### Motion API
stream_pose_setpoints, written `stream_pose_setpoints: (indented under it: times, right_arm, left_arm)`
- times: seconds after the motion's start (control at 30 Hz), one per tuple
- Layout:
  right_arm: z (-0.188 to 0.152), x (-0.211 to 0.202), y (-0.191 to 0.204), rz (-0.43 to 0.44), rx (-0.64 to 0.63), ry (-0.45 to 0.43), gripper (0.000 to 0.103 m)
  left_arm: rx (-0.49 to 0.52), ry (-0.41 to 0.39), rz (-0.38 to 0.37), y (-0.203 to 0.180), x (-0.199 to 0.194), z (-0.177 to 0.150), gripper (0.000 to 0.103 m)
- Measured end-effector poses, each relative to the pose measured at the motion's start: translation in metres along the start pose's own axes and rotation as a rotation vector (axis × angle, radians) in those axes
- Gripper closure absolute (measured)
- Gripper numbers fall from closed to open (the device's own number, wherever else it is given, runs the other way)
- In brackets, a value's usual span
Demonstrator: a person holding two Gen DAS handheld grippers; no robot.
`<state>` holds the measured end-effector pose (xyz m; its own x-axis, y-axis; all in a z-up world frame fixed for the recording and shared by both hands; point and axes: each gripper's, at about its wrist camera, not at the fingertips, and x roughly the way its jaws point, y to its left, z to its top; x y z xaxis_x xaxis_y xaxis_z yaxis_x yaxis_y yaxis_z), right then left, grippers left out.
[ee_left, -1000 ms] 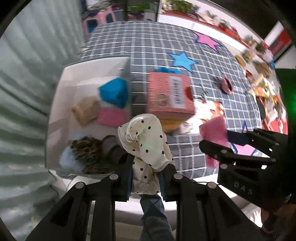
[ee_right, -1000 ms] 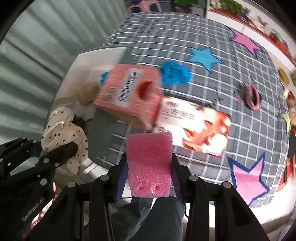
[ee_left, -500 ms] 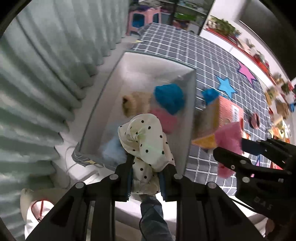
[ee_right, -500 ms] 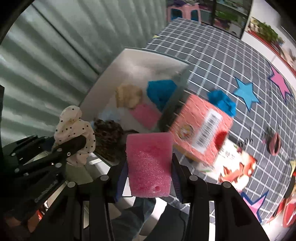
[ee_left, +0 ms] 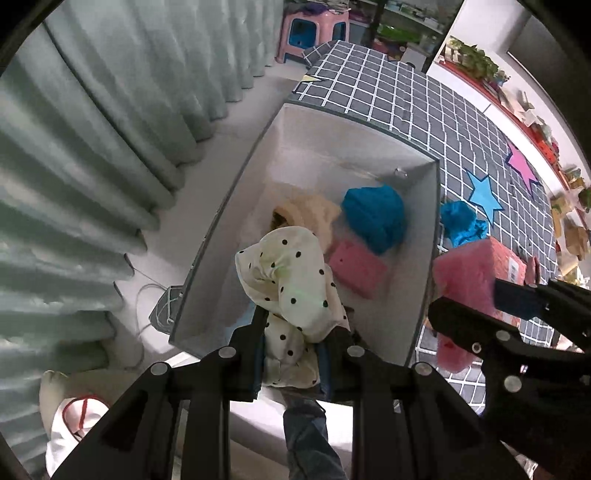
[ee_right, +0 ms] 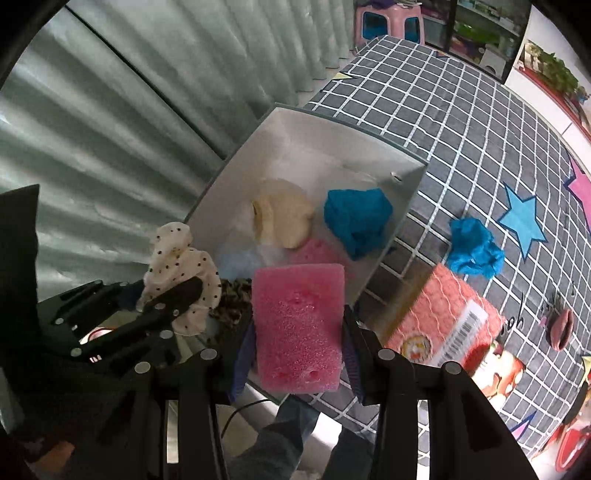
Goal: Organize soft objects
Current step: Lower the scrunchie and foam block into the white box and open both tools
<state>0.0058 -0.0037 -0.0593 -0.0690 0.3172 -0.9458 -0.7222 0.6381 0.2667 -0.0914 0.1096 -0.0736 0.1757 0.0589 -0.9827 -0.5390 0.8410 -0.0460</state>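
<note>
Left wrist: the left gripper (ee_left: pixel 295 343) is clamping the polka-dot cloth (ee_left: pixel 291 284) above the white bin's (ee_left: pixel 424 280) near end; release over open floor. Right wrist: the right gripper (ee_right: pixel 297 354) is pinching the pink sponge (ee_right: pixel 297 328) over the bin's near edge; move inward first.

To your left hang pale green curtains (ee_left: pixel 92 122), folds reaching a light floor (ee_left: pixel 236 122). The worktop (ee_right: pixel 461 122) wears a grey checked cloth with stars. Beyond it you see a pink stool (ee_left: pixel 314 31) and a shelf (ee_left: pixel 517 99) with plants.
</note>
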Motion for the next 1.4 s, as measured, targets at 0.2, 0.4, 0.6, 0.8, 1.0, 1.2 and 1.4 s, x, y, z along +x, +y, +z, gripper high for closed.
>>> stream_pose_setpoints:
  times: [0.2, 0.4, 0.6, 0.8, 1.0, 1.2, 1.4]
  right_arm:
    - [0.013, 0.005, -0.002, 0.0, -0.005, 0.015, 0.058]
    - [0.022, 0.009, -0.003, 0.001, -0.008, 0.028, 0.058]
    - [0.025, 0.013, -0.001, 0.003, -0.021, 0.038, 0.058]
    - [0.028, 0.018, -0.001, 0.0, -0.023, 0.047, 0.058]
    - [0.029, 0.021, -0.001, 0.002, -0.021, 0.055, 0.058]
    - [0.03, 0.023, -0.001, 0.001, -0.021, 0.06, 0.058]
    - [0.03, 0.028, -0.005, 0.009, 0.001, 0.071, 0.058]
  left_arm:
    - [-0.017, 0.021, 0.005, 0.002, 0.011, 0.006, 0.078]
    - [-0.022, 0.028, 0.013, 0.003, 0.016, 0.01, 0.077]
    - [-0.027, 0.039, 0.024, 0.006, 0.022, 0.012, 0.077]
    - [-0.018, 0.047, 0.035, 0.005, 0.026, 0.012, 0.077]
    - [-0.017, 0.055, 0.04, 0.003, 0.029, 0.012, 0.077]
    - [-0.013, 0.058, 0.044, 0.002, 0.032, 0.013, 0.077]
    - [-0.014, 0.074, 0.047, 0.002, 0.037, 0.011, 0.077]
